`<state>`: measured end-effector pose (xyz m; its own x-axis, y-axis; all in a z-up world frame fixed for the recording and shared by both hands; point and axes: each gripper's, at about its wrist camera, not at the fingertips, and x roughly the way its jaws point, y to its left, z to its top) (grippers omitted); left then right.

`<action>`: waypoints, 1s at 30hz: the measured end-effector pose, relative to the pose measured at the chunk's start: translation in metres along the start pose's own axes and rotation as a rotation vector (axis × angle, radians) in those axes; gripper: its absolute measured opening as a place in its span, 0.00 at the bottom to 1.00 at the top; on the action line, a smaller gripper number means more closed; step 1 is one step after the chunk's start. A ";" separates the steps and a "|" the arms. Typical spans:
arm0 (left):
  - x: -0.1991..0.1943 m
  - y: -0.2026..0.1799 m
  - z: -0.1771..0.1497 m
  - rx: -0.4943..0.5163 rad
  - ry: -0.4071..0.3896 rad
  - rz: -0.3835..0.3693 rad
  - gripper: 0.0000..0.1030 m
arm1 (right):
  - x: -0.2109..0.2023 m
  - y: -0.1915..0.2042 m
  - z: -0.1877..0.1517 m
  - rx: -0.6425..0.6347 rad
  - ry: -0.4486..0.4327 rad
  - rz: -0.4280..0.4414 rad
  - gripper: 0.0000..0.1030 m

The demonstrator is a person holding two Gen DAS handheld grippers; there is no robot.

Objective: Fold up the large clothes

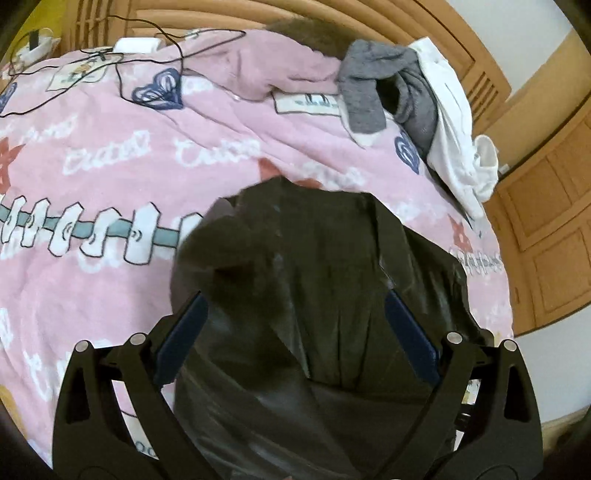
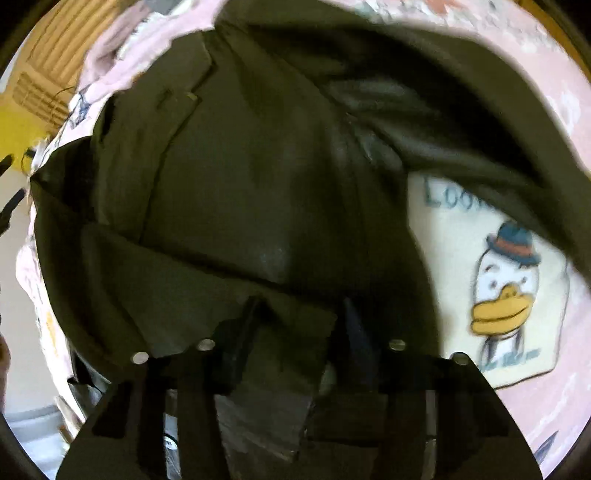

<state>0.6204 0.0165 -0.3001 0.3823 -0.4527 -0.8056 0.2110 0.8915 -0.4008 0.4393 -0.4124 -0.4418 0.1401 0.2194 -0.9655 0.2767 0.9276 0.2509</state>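
A large dark olive garment (image 1: 314,258) lies crumpled on a bed with a pink printed cover (image 1: 110,155). My left gripper (image 1: 297,302) hangs over the garment with its jaws wide apart, and the cloth lies under them, not pinched. In the right wrist view the same garment (image 2: 240,184) fills most of the frame, lapel and seams showing. My right gripper (image 2: 301,314) points steeply down at it, jaws partly apart. A folded flap of the cloth lies between the fingers (image 2: 251,314), and I see no pad pressing on it.
A grey garment (image 1: 362,96) and a white one (image 1: 454,125) are heaped at the bed's far right. A black cable (image 1: 122,74) snakes across the far left. A wooden headboard (image 1: 258,14) and wooden doors (image 1: 546,206) border the bed. A duck print (image 2: 509,288) shows on the cover.
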 end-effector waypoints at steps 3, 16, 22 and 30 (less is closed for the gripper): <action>0.005 -0.003 0.000 0.035 0.022 0.039 0.91 | -0.010 0.008 -0.008 -0.050 -0.007 -0.012 0.30; -0.017 0.031 0.018 -0.139 -0.147 0.179 0.91 | -0.029 -0.008 -0.036 -0.018 -0.019 -0.058 0.04; 0.007 0.019 0.015 -0.039 -0.034 0.133 0.91 | -0.080 -0.063 -0.091 0.145 -0.021 -0.005 0.03; 0.107 -0.014 -0.012 0.225 0.186 0.296 0.91 | -0.040 -0.075 -0.152 0.330 0.122 0.066 0.04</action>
<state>0.6479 -0.0441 -0.3857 0.2914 -0.1486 -0.9450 0.3160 0.9474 -0.0515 0.2686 -0.4446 -0.4321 0.0585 0.3285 -0.9427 0.5660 0.7670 0.3024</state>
